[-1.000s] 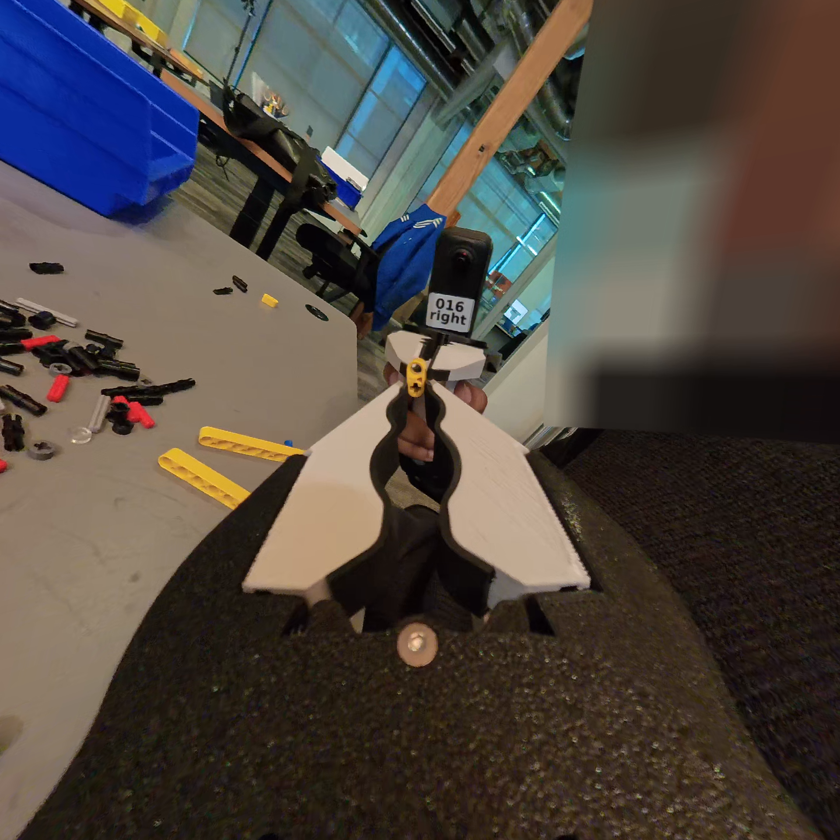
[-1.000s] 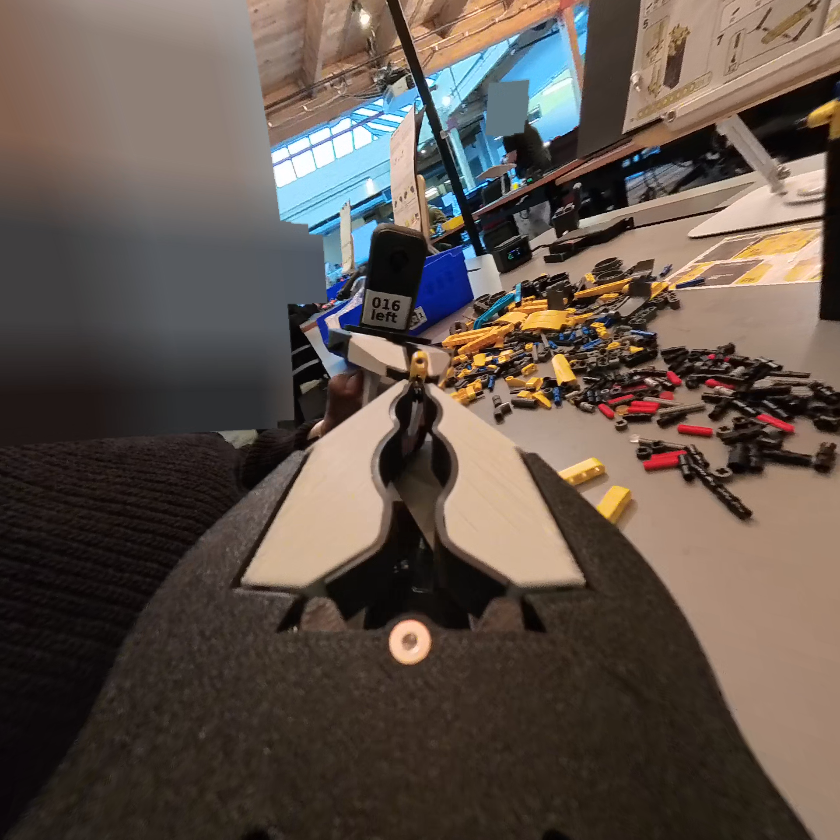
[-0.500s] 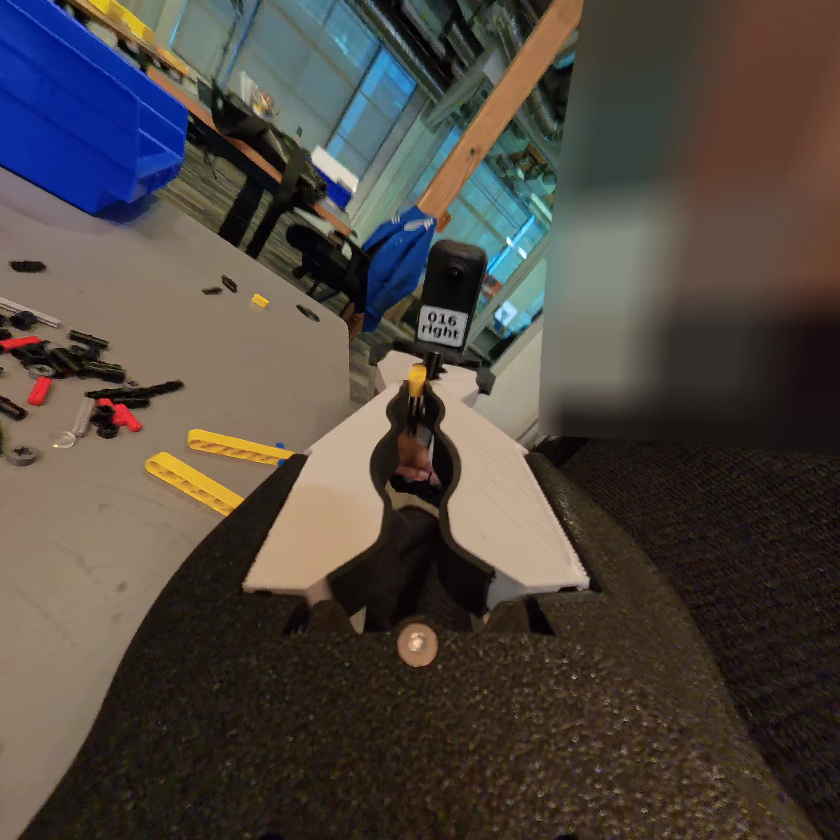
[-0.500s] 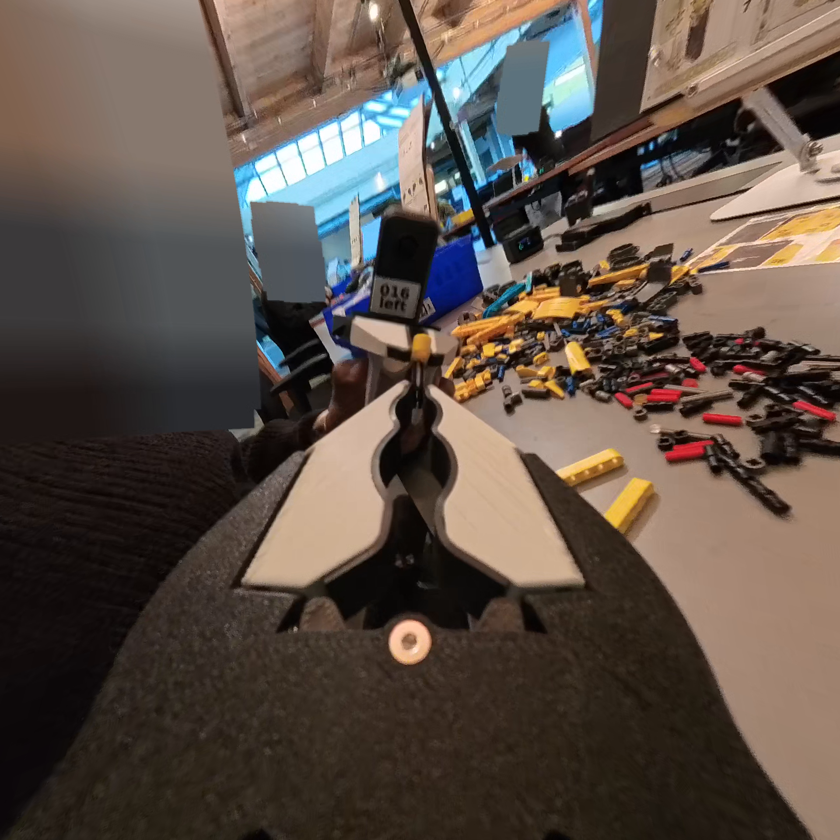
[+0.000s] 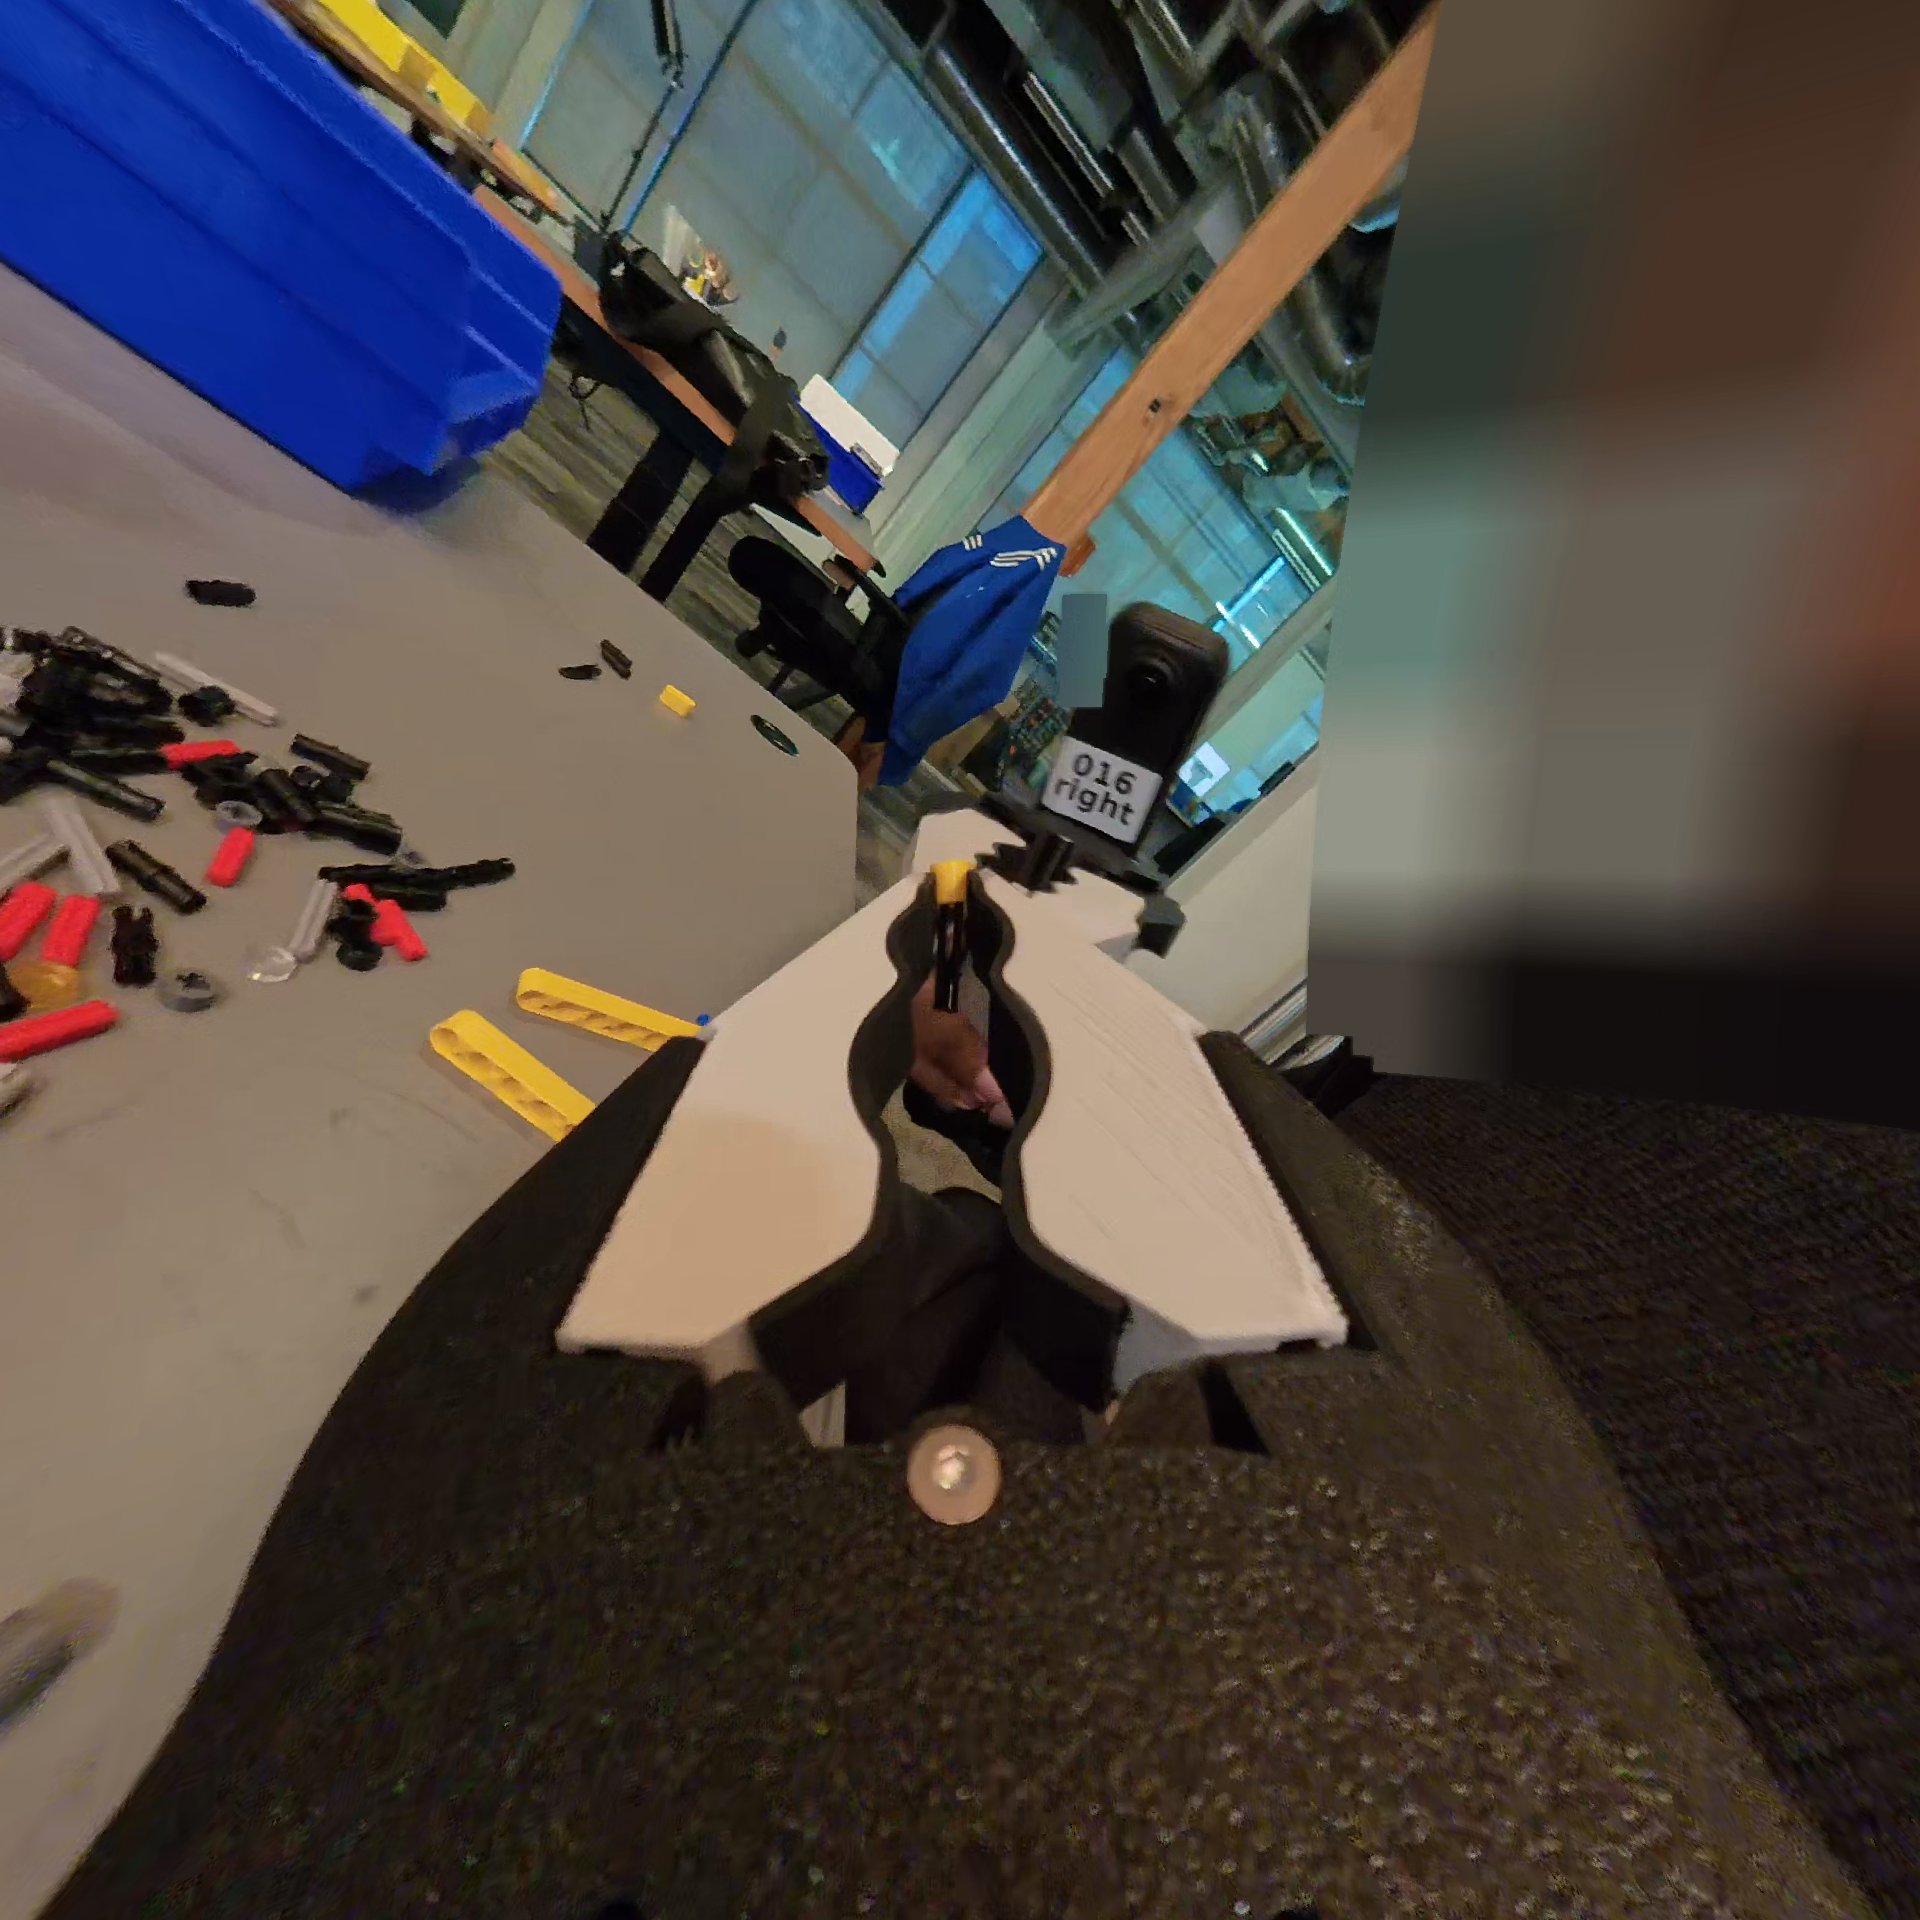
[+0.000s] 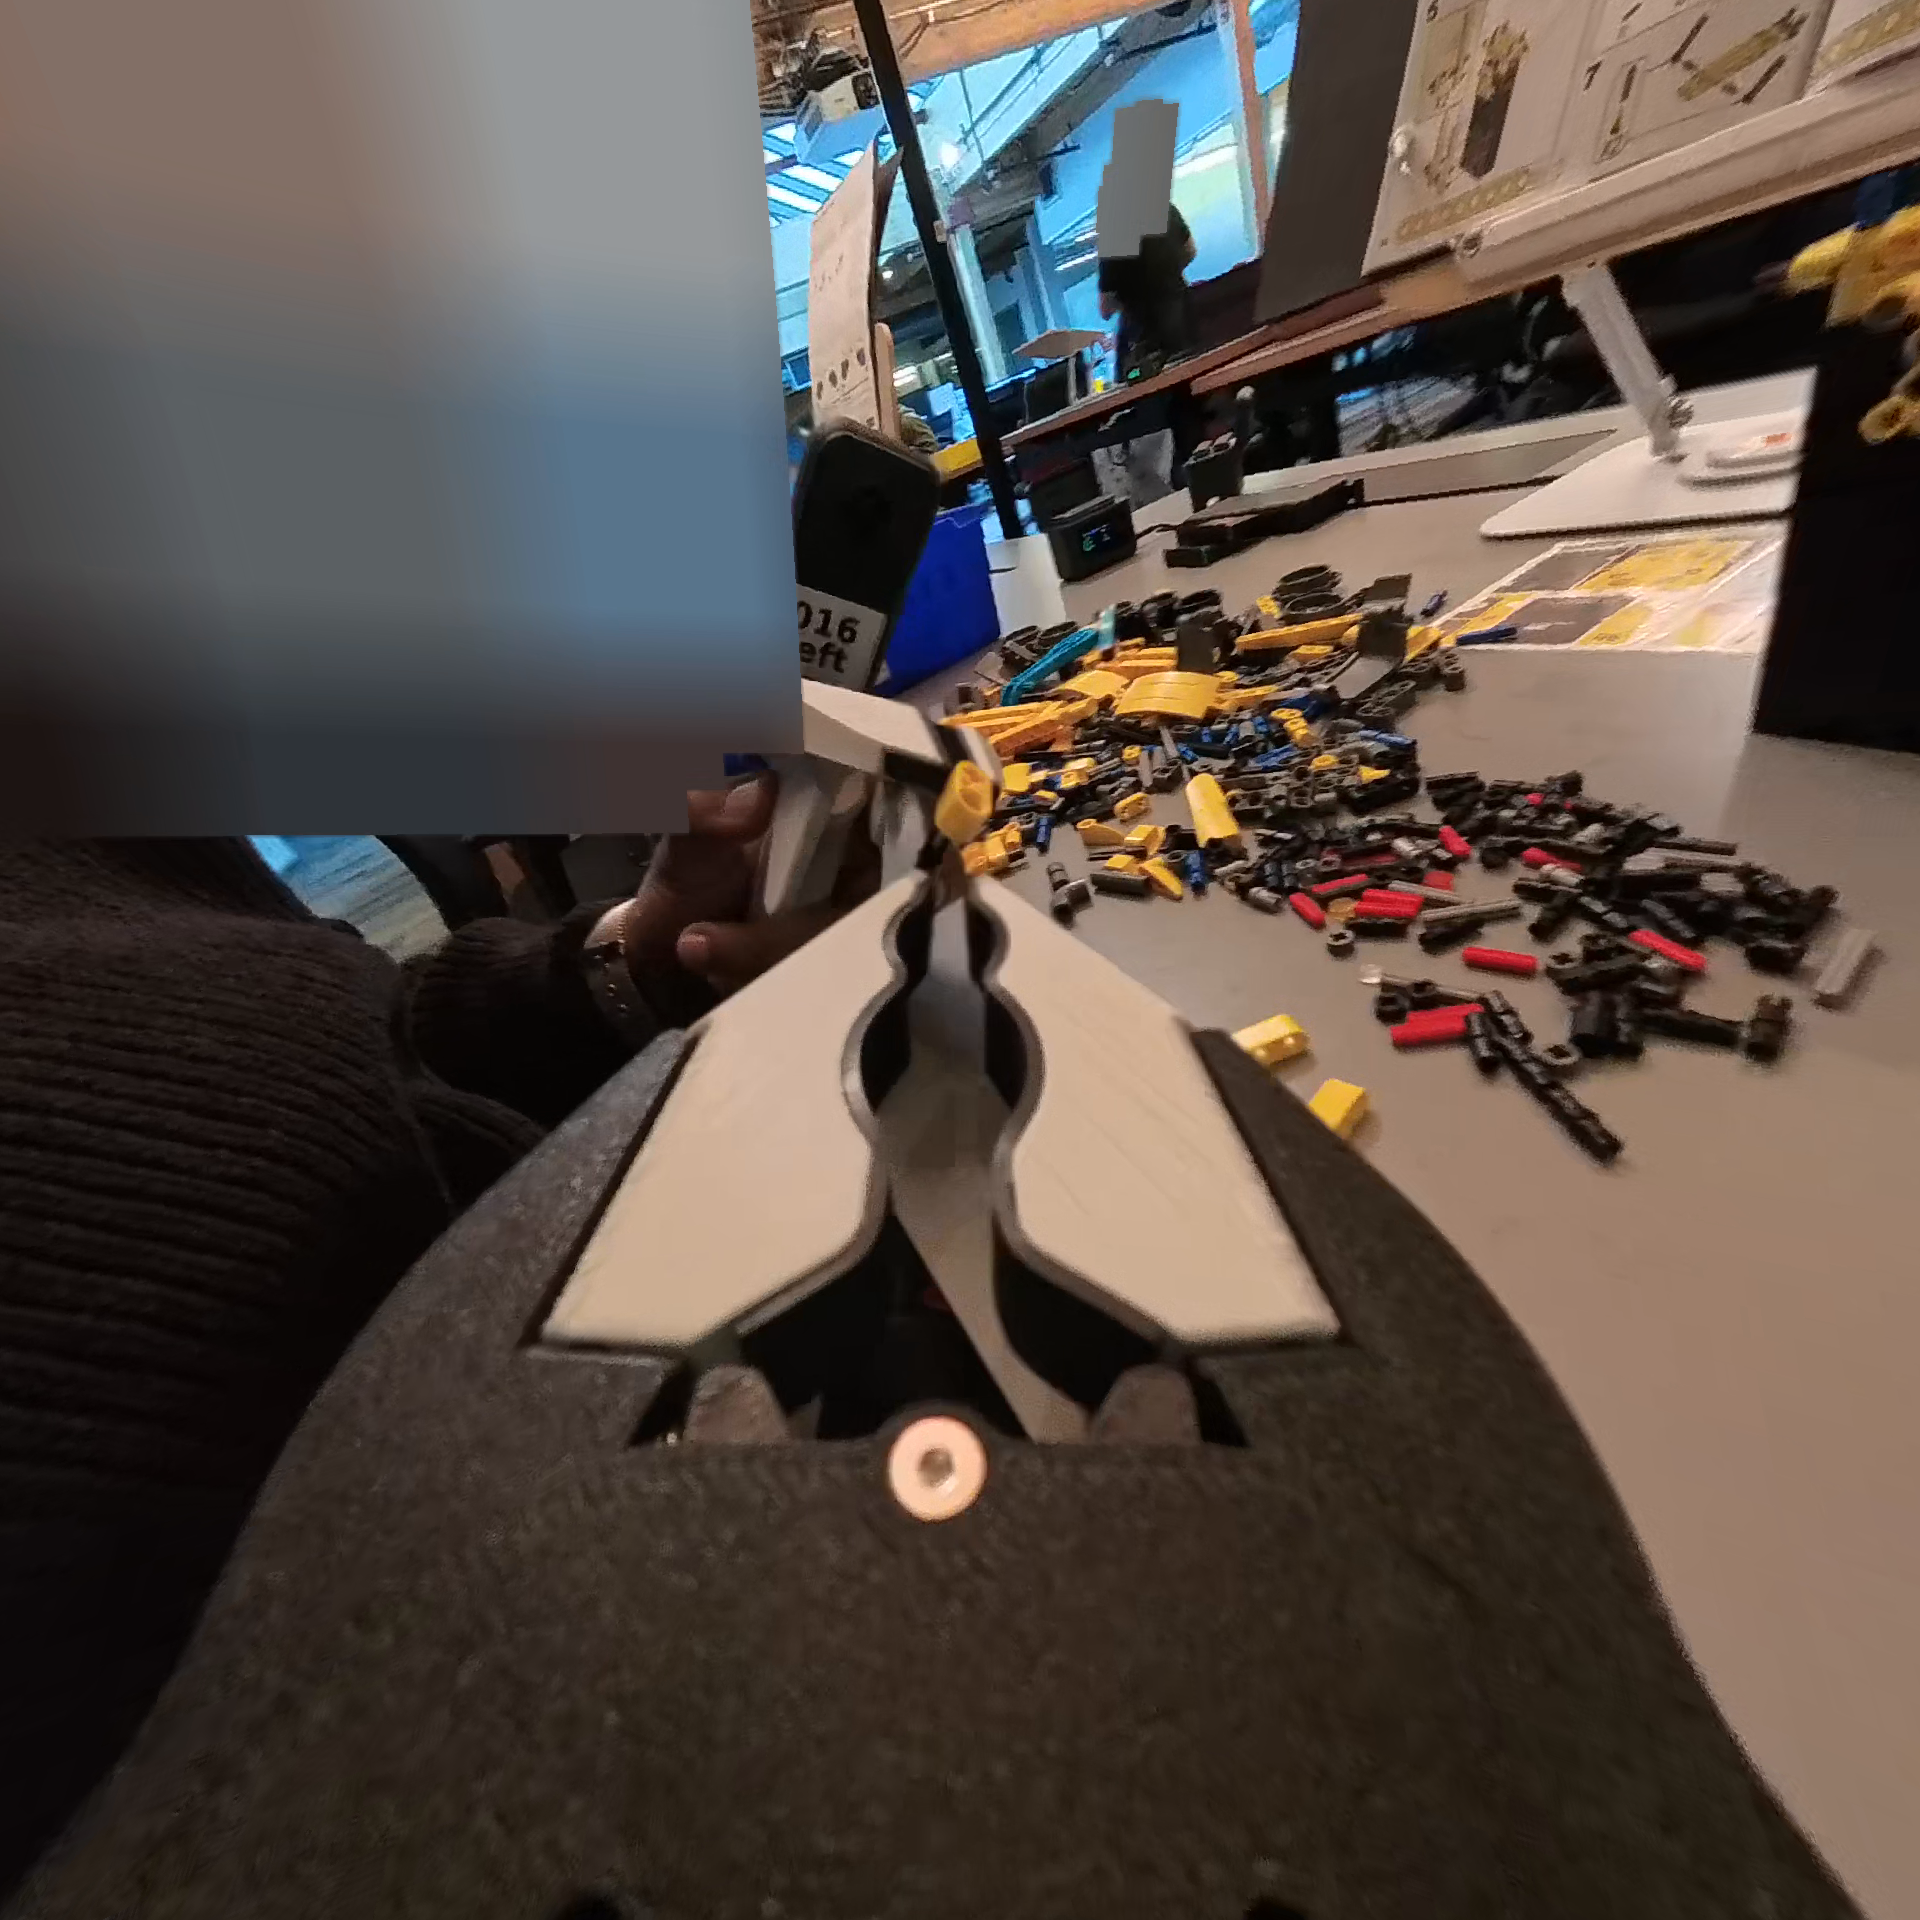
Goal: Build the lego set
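A small yellow connector (image 5: 947,880) with a black pin (image 5: 947,961) is held in the air between both grippers, off the near edge of the grey table (image 5: 623,790). My left gripper (image 5: 948,906) is shut on it, with the pin lying between the white fingers. In the right wrist view the connector (image 6: 964,798) sits tilted just above my right gripper (image 6: 945,883). That gripper's grey fingers are shut on the black stub under it. The left gripper (image 6: 920,756) meets it from the far side, held by a hand (image 6: 717,883). The right gripper (image 5: 987,847) faces me in the left wrist view.
Two yellow beams (image 5: 608,1010) lie near the table edge, beside loose black and red pieces (image 5: 208,831). A blue bin (image 5: 260,260) stands behind. In the right wrist view there is a big pile of parts (image 6: 1247,748), an instruction sheet (image 6: 1621,592) and a black box (image 6: 1849,540). My left and right fingertips are right by each other.
The two grippers have turned against each other around the yellow piece, which now sits tilted. In the left wrist view the right gripper has moved lower and to the right. Both stay shut.
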Motion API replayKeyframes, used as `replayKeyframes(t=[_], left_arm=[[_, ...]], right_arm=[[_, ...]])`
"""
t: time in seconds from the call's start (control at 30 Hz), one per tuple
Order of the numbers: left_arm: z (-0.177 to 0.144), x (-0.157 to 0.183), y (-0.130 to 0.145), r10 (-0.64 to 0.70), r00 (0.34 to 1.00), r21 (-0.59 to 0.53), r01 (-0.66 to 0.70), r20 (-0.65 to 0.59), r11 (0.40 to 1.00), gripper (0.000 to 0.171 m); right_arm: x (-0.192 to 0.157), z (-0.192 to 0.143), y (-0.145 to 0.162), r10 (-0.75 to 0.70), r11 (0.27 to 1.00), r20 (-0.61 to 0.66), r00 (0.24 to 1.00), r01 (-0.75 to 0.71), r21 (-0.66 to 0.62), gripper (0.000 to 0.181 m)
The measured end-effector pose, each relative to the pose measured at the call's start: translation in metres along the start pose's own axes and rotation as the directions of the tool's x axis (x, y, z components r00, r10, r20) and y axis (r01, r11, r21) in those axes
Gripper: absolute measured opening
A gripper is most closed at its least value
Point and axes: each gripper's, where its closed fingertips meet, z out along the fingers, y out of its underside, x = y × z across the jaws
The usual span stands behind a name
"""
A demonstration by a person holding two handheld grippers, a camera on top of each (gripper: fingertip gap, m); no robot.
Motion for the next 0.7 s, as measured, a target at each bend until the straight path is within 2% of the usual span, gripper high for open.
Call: replayKeyframes(t=[0.07,0.1,0.13,0.17,0.23,0.3,0.4,0.47,0.6,0.7], left_arm=[[0.000,-0.006,-0.001,-0.044,0.999,0.002,0.044,0.014,0.999,0.004],[0.000,-0.009,0.000,-0.067,0.997,-0.004,0.067,0.022,0.998,0.005],[0.001,-0.011,0.002,-0.084,0.996,-0.015,0.084,0.024,0.996,0.004],[0.002,-0.012,0.004,-0.093,0.995,-0.030,0.094,0.030,0.995,0.005],[0.005,-0.013,0.009,-0.094,0.995,-0.066,0.096,0.038,0.993,0.005],[0.007,-0.012,0.012,-0.069,0.997,-0.079,0.072,0.044,0.994,0.005],[0.008,-0.012,0.013,-0.053,0.997,-0.085,0.057,0.050,0.995,0.005],[0.008,-0.011,0.015,-0.051,0.998,-0.092,0.055,0.049,0.994,0.005],[0.010,-0.010,0.019,-0.033,0.998,-0.113,0.039,0.055,0.993,0.005],[0.010,-0.010,0.017,-0.039,0.998,-0.101,0.044,0.050,0.994,0.005]], right_arm=[[0.007,-0.004,-0.005,-0.153,0.988,-0.092,0.984,0.154,0.010,0.030],[0.011,-0.007,-0.008,-0.266,0.963,-0.147,0.953,0.270,0.009,0.045],[0.012,-0.009,-0.009,-0.391,0.918,-0.187,0.901,0.397,-0.008,0.060],[0.011,-0.009,-0.007,-0.506,0.860,-0.208,0.837,0.508,-0.045,0.067],[0.013,-0.007,0.005,-0.650,0.760,-0.220,0.727,0.631,-0.157,0.067],[0.015,-0.004,0.012,-0.730,0.684,-0.232,0.643,0.690,-0.237,0.067],[0.012,-0.001,0.011,-0.807,0.588,-0.269,0.526,0.762,-0.271,0.067],[0.008,-0.002,0.005,-0.831,0.538,-0.315,0.458,0.806,-0.248,0.059],[-0.002,-0.005,-0.008,-0.837,0.470,-0.404,0.368,0.863,-0.187,0.034],[0.000,-0.002,-0.003,-0.843,0.475,-0.386,0.374,0.854,-0.210,0.033]])
